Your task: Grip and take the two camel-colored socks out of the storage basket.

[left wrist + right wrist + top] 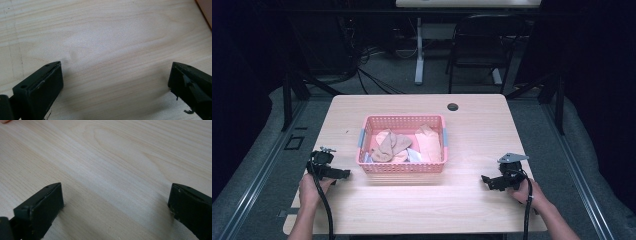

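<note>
A pink plastic basket [402, 167] stands in the middle of the light wooden table [472, 125]. In it lie several crumpled cloths in tan, peach and pale blue [404, 146]. My left gripper [346, 173] rests low over the table at the basket's front left corner, pointing right, held by a hand. Its jaws stand wide apart over bare wood in the left gripper view [116, 75], nothing between them. My right gripper [485, 180] rests near the table's front right, pointing left toward the basket. Its jaws are also wide apart over bare wood [116, 195].
A round cable hole [453, 107] sits at the table's far edge. Beyond the table stand a black chair [482, 45] and a white desk leg [419, 50] with cables on the floor. The basket's corner [205, 10] shows at top right in the left gripper view.
</note>
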Available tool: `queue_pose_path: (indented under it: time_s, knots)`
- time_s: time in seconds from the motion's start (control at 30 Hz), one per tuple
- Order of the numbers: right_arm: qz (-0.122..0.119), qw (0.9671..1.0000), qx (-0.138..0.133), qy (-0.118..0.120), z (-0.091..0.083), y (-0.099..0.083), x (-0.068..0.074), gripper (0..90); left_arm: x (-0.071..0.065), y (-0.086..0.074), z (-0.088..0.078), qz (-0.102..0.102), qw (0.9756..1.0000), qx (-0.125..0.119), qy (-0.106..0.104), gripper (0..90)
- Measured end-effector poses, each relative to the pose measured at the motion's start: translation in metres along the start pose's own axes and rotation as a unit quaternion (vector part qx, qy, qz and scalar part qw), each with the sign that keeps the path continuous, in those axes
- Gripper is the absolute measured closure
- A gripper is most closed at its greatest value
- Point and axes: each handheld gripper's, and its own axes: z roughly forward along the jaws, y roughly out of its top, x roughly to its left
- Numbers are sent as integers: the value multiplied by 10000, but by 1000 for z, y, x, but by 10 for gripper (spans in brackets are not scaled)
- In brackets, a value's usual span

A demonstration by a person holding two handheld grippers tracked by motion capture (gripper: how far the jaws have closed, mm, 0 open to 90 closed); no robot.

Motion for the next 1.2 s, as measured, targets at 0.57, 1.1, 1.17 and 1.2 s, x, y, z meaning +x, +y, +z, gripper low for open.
queue_pose_path:
  time_s: [0.57, 1.1, 1.17, 1.2]
  knots:
    - [7, 10000, 18, -14, -1, -1, 1, 0, 0, 3, 1, 1, 10000, 52, 10, 0]
    - [-5, 10000, 16, -15, -1, -1, 1, 0, 13, 8, -12, -110, 9999, 20, -122, 4]
    - [-7, 10000, 17, -16, -1, -1, 1, 0, 15, 8, -16, -182, 9997, -14, -137, 2]
    - [-7, 10000, 12, -13, -1, -1, 1, 0, 16, 8, -16, -175, 9997, -5, -148, 2]
